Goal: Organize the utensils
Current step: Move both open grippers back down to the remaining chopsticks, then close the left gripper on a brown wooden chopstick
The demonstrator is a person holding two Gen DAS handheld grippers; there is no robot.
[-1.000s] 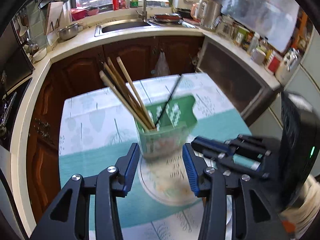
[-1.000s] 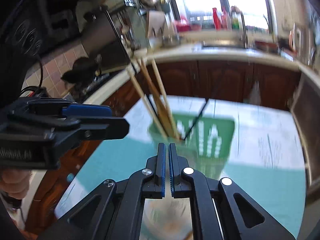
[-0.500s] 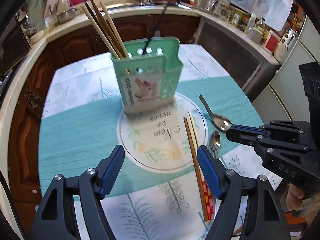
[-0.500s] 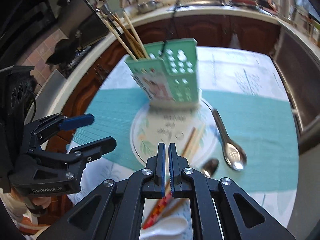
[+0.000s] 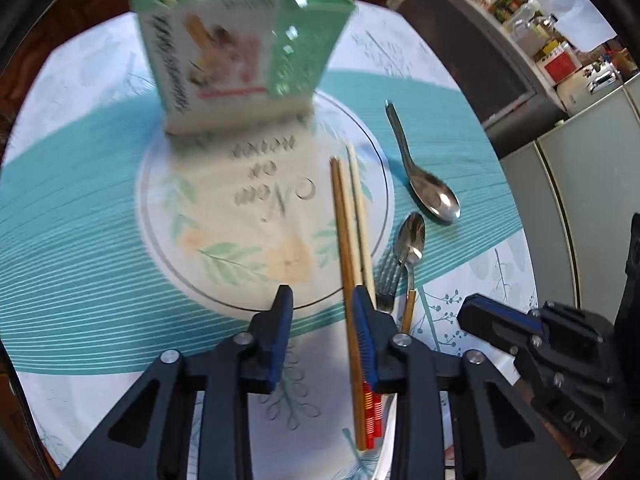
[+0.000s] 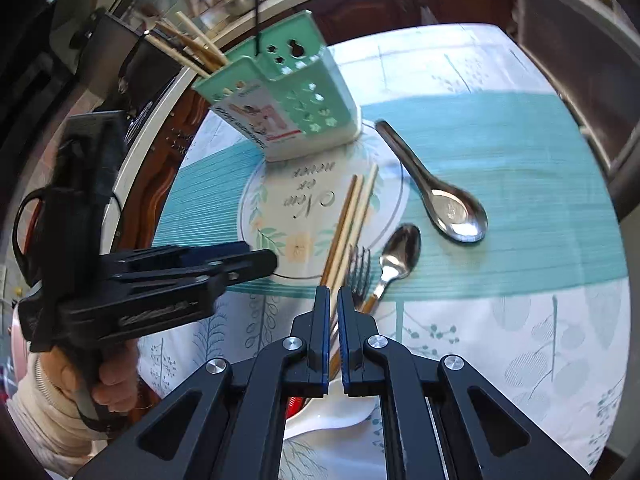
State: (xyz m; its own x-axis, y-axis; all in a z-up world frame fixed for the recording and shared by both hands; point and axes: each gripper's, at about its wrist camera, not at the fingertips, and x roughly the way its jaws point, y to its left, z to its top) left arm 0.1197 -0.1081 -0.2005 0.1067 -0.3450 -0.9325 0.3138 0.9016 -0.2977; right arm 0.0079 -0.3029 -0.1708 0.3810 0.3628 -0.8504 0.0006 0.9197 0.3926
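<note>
Several utensils lie loose; the sorting is partly done.
Some chopsticks stand in the green holder (image 6: 288, 92) at 11 o'clock on the desk (image 6: 520, 200); left out are the chopstick pair (image 5: 348, 240), a fork (image 6: 360, 272), a small spoon (image 6: 400, 248) and a large spoon (image 6: 440, 196) toward 3 o'clock. Left tool (image 5: 322, 320) is closing, jaws apart around one chopstick, not yet pressing it; right tool (image 6: 333, 320) is together, empty.

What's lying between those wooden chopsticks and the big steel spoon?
In the right wrist view, a fork and a small spoon lie between the chopsticks and the big spoon.
</note>
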